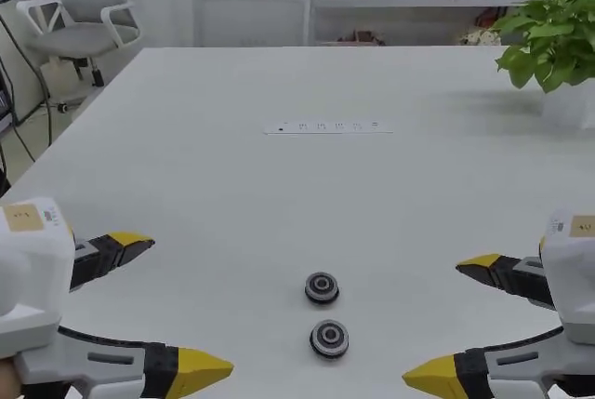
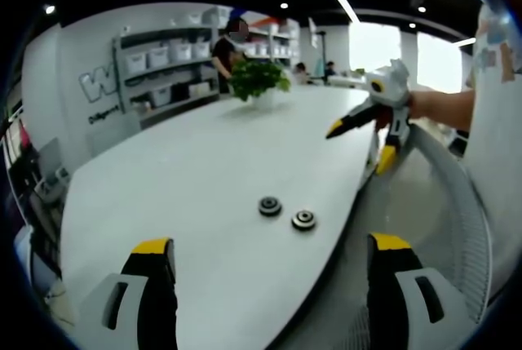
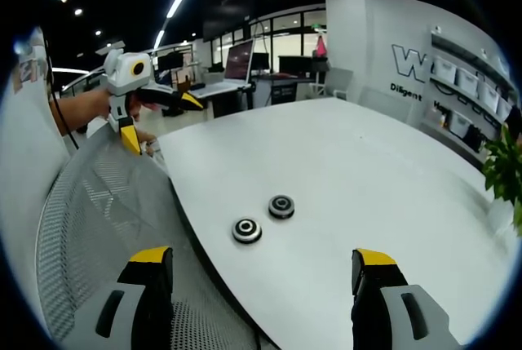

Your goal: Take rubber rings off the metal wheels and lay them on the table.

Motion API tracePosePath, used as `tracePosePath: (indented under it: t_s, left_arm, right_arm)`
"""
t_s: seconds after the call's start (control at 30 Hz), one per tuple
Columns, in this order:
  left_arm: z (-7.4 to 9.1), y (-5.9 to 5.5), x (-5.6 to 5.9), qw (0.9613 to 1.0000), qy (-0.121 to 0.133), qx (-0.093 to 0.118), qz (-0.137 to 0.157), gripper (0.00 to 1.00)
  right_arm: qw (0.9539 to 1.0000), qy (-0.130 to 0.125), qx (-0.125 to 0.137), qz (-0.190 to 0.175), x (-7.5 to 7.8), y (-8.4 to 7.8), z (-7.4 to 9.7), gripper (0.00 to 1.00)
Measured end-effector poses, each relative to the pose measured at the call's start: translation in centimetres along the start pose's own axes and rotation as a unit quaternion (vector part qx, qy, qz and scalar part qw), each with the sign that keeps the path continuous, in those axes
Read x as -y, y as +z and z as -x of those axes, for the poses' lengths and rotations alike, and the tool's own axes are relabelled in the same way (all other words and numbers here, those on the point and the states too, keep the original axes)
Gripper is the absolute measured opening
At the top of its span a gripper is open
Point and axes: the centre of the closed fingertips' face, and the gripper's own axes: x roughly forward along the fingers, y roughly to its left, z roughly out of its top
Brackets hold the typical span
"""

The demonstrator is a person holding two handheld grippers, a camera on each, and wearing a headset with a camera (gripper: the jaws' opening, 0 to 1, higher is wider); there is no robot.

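Note:
Two small metal wheels, each with a black rubber ring around it, lie flat near the table's front edge: the farther wheel (image 1: pixel 322 288) (image 2: pixel 270 206) (image 3: pixel 281 206) and the nearer wheel (image 1: pixel 329 339) (image 2: pixel 303 219) (image 3: pixel 246 230). My left gripper (image 1: pixel 163 306) (image 2: pixel 269 281) (image 3: pixel 155 117) hangs at the front left, open, with nothing between its yellow-tipped jaws. My right gripper (image 1: pixel 446 320) (image 3: pixel 257 285) (image 2: pixel 359 142) is at the front right, also open and holding nothing. Both grippers are well apart from the wheels.
A white table (image 1: pixel 279 185) carries a white strip (image 1: pixel 325 126) with small markings at its middle and a green potted plant (image 1: pixel 550 32) at the far right. A white chair (image 1: pixel 79 18) stands beyond the left corner. A mesh chair back (image 3: pixel 98 228) lies below the table's edge.

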Motion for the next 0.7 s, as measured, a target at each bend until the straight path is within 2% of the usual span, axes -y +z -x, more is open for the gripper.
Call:
tracePosePath:
  t_s: [0.3, 0.7]
  left_arm:
    - [-0.2, 0.0, 0.1, 1.0000, -0.003, -0.001, -0.002, 0.99]
    - [-0.7, 0.5, -0.3, 0.9999, -0.007, -0.001, -0.010, 0.99]
  right_arm:
    - [1.0000, 0.003, 0.003, -0.002, 0.0, 0.0, -0.1, 0.91]
    - [0.9999, 0.009, 0.008, 0.010, 0.3, 1.1, -0.9, 0.90]
